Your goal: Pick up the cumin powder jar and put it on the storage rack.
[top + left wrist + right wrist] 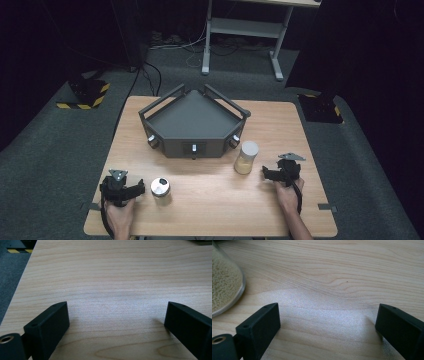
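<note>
- Left black two-jaw gripper (121,189): resting at near-left of light wooden table (210,210), jaws spread wide, holding nothing.
- Right black two-jaw gripper (283,173): likewise spread and empty.
- Clear white-lidded jar of pale grains (246,157): upright just beside right gripper, before dark angular tray (192,120).
- Small round silver-lidded container (160,187): just beside left gripper.
- Risk, judged: tipping the tall jar through a glancing jaw contact.

Tray (192,120) sits at the table's (220,210) far middle. Jar (246,157) stands just off the tray's near right corner. Tin (160,187) lies nearer the front, left of centre. Left gripper (131,191) rests just left of the tin; right gripper (270,173) near the jar's right, front.
</note>
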Motion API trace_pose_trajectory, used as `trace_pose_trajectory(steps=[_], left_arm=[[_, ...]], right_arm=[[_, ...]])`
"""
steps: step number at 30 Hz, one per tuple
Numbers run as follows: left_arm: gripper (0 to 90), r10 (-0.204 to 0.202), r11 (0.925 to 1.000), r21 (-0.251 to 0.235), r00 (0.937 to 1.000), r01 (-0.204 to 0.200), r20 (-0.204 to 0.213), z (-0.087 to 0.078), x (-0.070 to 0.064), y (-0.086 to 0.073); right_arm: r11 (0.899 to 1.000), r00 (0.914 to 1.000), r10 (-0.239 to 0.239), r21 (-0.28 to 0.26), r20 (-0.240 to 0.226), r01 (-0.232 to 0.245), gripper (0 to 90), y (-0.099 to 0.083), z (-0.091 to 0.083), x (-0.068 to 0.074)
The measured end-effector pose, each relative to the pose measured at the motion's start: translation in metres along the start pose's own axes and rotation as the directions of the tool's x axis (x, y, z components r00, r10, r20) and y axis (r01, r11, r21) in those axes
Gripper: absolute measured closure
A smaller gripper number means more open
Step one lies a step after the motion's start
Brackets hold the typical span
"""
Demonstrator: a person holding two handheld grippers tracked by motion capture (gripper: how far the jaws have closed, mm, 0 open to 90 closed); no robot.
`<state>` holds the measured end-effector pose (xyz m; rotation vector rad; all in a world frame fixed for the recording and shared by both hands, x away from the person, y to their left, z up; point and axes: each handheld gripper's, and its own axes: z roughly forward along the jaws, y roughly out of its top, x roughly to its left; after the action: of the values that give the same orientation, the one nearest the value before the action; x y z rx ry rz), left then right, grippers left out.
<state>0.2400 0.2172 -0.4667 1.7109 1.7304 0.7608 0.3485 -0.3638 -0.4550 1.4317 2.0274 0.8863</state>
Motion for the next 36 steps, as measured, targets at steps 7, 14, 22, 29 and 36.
trace_pose_trajectory(steps=[7, 14, 22, 29, 36], left_arm=[[3.8, 0.001, 1.0000, 0.004, 1.0000, -0.001, 0.001, 0.001, -0.001, 0.001], [2.4, 0.001, 1.0000, 0.009, 1.0000, -0.001, -0.005, 0.002, -0.003, 0.003], [0.8, 0.008, 0.9999, 0.014, 1.0000, -0.008, 0.001, 0.002, -0.003, 0.003], [0.6, 0.017, 0.9999, -0.003, 0.9988, -0.017, 0.046, -0.004, 0.002, -0.004], [1.3, 0.002, 0.9999, -0.013, 0.9931, 0.000, 0.117, -0.012, 0.014, -0.013]], right_arm=[[1.000, 1.0000, 0.000, 0.000, 0.001, 0.000, 5.3, 0.000, 0.000, 0.000], [1.000, 1.0000, 0.000, 0.000, 0.002, 0.000, 5.4, 0.000, 0.000, 0.000], [1.000, 1.0000, 0.001, 0.000, 0.004, -0.001, 5.6, 0.000, 0.000, 0.001], [1.000, 1.0000, 0.002, 0.000, 0.004, -0.002, 5.6, 0.000, 0.000, 0.001], [1.000, 1.0000, 0.002, 0.000, 0.005, -0.002, 5.6, 0.000, 0.000, 0.001]])
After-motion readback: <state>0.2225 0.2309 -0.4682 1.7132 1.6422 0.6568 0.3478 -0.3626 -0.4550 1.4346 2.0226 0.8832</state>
